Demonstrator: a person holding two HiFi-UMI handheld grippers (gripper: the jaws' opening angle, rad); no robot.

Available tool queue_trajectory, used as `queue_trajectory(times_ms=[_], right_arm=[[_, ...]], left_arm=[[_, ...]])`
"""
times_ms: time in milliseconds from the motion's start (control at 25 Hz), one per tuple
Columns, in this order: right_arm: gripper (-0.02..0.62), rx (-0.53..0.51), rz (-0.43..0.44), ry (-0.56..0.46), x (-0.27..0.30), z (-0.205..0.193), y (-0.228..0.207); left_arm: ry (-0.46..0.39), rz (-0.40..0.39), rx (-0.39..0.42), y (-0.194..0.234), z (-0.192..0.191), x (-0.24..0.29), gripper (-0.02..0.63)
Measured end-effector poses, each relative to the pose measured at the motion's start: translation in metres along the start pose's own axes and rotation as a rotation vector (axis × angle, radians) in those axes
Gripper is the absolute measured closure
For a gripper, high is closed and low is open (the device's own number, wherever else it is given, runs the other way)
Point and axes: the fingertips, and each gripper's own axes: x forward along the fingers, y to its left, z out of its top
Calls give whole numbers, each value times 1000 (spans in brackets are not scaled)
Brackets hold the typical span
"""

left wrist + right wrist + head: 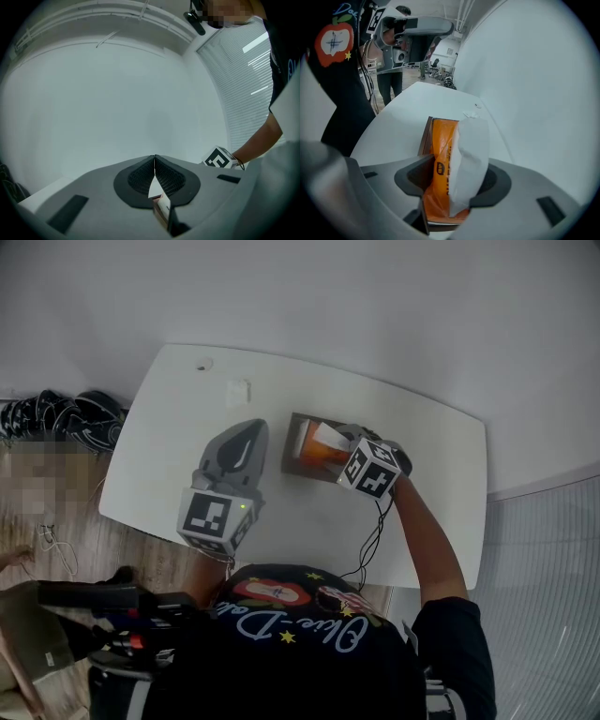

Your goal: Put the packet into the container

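Note:
An orange and white packet (457, 164) is clamped between the jaws of my right gripper (452, 180), which is shut on it. The packet (323, 440) hangs over a brown open container (302, 457) near the middle of the white table (187, 409); its lower end reaches into the container (425, 136). My left gripper (242, 448) hovers just left of the container, raised above the table. Its jaws are shut (154, 171) with nothing between them, and a corner of the container shows under them.
A small white scrap (238, 391) and a round mark (203, 364) lie on the far left part of the table. Shoes (66, 418) sit on the wooden floor to the left. Black equipment (103, 606) stands beside me at lower left.

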Motion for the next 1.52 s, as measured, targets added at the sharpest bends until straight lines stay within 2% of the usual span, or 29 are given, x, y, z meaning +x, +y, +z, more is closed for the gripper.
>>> queue_trajectory(times_ms=[280,560,840,1000,1160,1280,1360,1440,1520], right_arm=[[360,17,11,17,9,-4,0],[346,110,4,-21,10,-10,-3],[341,28,15,16,5,-9,-4],[337,20,30,25,7,-11,-2],[336,24,30,-9,2,-4,-2],[336,92,-5,-86,-7,3,-3],[341,211,-46,-180,-19,8,-4],[419,317,-103,-269,-34,13,-6],[464,377,-161,-330,-48,15,-6]], left_arm=[[-2,2,9,2,-2,-2,597],[5,-5,19,1,-4,0,597],[0,-1,24,2,0,1,597],[1,3,21,3,-1,-1,597],[0,5,19,3,-1,-1,597],[1,-3,18,1,-2,0,597],[2,-12,19,-2,-2,1,597],[3,-22,19,-4,-1,3,597],[3,-31,19,-8,0,4,597]])
